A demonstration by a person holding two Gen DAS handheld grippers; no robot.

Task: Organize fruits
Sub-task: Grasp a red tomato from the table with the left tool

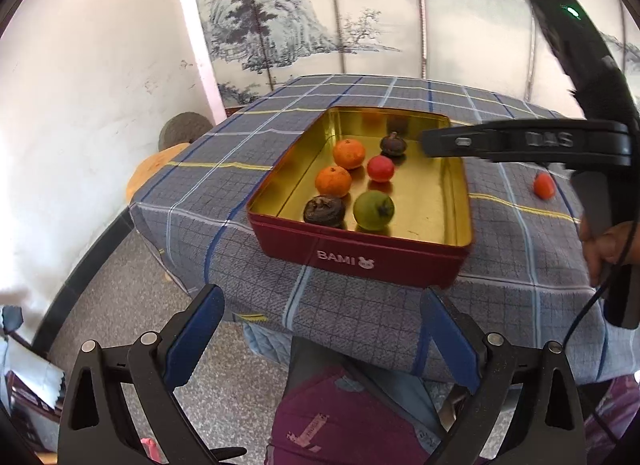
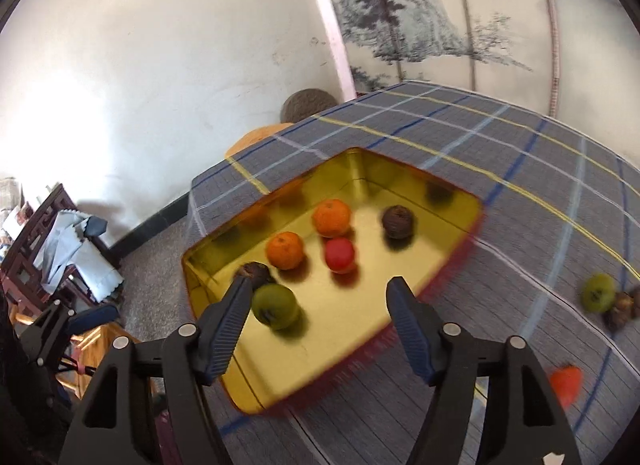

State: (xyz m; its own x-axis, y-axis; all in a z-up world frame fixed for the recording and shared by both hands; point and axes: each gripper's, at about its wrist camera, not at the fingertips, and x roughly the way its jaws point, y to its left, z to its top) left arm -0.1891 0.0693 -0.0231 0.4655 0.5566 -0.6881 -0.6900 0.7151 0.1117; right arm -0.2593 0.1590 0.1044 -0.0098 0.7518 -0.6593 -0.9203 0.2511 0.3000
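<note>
A red tin (image 1: 360, 255) with a gold inside (image 2: 360, 317) stands on the checked tablecloth. It holds two oranges (image 1: 333, 181) (image 2: 285, 249), a red fruit (image 1: 380, 168) (image 2: 339, 254), a green fruit (image 1: 373, 210) (image 2: 276, 304) and two dark fruits (image 1: 324, 210) (image 2: 397, 221). My left gripper (image 1: 320, 329) is open and empty, low before the table's edge. My right gripper (image 2: 320, 325) is open and empty above the tin; it shows in the left wrist view (image 1: 520, 141). A red fruit (image 1: 544, 185) (image 2: 566, 383), a green fruit (image 2: 598, 292) and dark fruits (image 2: 622, 309) lie on the cloth right of the tin.
The checked tablecloth (image 1: 360, 317) covers a small table. A white wall and a painted screen (image 1: 300, 17) stand behind it. A wooden stool (image 1: 150, 169) stands at the far left corner. A dark chair with cloths (image 2: 60, 249) stands at the left.
</note>
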